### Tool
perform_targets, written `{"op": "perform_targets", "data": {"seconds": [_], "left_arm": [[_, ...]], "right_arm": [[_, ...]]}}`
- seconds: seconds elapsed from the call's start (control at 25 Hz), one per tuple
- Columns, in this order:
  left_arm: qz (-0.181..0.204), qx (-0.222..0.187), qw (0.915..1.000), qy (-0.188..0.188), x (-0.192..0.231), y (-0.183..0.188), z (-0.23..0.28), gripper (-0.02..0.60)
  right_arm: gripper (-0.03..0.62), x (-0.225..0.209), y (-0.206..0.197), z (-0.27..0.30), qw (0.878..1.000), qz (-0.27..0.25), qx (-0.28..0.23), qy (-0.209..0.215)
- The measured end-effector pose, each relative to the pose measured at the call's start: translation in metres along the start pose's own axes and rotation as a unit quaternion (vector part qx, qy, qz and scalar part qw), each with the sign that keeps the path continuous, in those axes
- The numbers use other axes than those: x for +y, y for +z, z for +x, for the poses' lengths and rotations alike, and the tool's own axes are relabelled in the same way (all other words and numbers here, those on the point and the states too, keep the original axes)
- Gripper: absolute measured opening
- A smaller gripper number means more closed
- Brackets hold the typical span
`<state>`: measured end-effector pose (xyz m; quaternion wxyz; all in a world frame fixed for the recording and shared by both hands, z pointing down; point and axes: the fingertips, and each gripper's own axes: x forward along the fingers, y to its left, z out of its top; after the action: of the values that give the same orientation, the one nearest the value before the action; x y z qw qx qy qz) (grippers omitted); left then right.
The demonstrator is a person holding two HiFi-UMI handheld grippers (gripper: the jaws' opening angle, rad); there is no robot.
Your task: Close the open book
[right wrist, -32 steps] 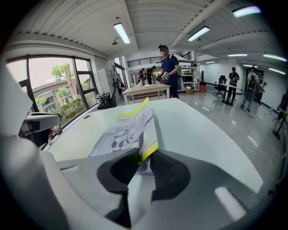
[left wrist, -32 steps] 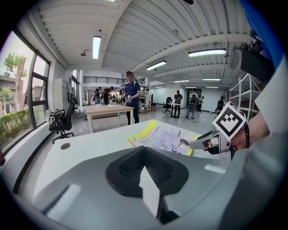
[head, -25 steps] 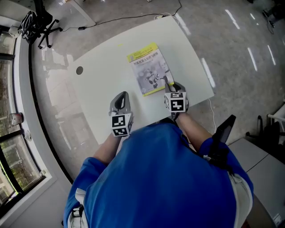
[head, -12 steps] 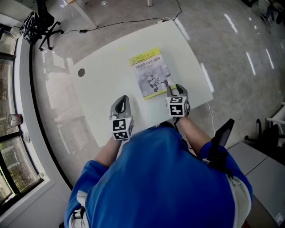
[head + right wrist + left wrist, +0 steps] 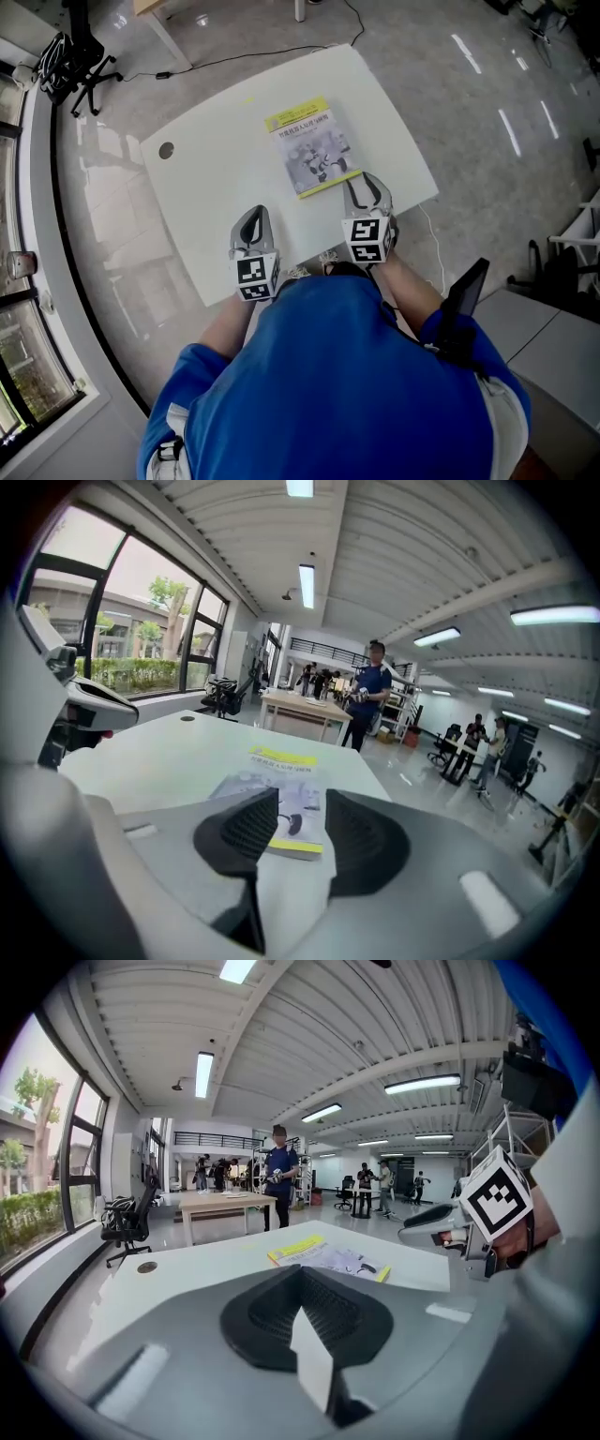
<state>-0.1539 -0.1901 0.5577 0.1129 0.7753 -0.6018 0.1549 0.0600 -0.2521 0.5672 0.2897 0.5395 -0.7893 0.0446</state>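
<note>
The book [image 5: 314,146] lies closed and flat on the white table [image 5: 216,178], yellow-and-grey cover up. It also shows in the left gripper view, book [image 5: 330,1258], and in the right gripper view, book [image 5: 277,772]. My right gripper [image 5: 366,190] hovers just off the book's near right corner, apart from it. Its jaws are open with nothing between them, right gripper [image 5: 300,817]. My left gripper [image 5: 251,219] is over the table's near edge, left of the book, left gripper [image 5: 305,1283]. Its pads meet on nothing.
A round cable hole [image 5: 166,149] sits in the table's left part. An office chair [image 5: 82,49] and cables lie on the floor beyond. Both gripper views show a wooden table [image 5: 225,1202] and standing people farther back.
My right gripper has lifted off the book's near right corner, drawn back toward me and opened wider. The left gripper has shifted slightly. The book stays closed.
</note>
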Motion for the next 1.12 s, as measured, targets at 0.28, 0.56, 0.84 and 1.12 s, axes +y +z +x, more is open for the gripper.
{"op": "perform_targets", "data": {"seconds": [0.28,0.56,0.84,1.12], "left_arm": [[0.007,-0.023,0.9997,0.006,-0.021,0.001,-0.027,0.005],[-0.003,-0.043,0.9981,0.043,-0.060,0.009,-0.060,0.005],[-0.010,-0.058,0.9945,0.087,-0.135,0.005,-0.098,0.005],[-0.010,-0.071,0.9903,0.119,-0.193,0.007,-0.140,0.005]], "right_arm": [[0.147,0.020,0.014,-0.049,0.998,-0.031,-0.055,0.022],[0.137,0.018,0.010,-0.093,0.992,-0.036,-0.096,0.074],[0.087,-0.012,-0.013,-0.157,0.981,-0.043,-0.143,0.124],[0.044,-0.033,-0.036,-0.214,0.973,-0.031,-0.168,0.154]]}}
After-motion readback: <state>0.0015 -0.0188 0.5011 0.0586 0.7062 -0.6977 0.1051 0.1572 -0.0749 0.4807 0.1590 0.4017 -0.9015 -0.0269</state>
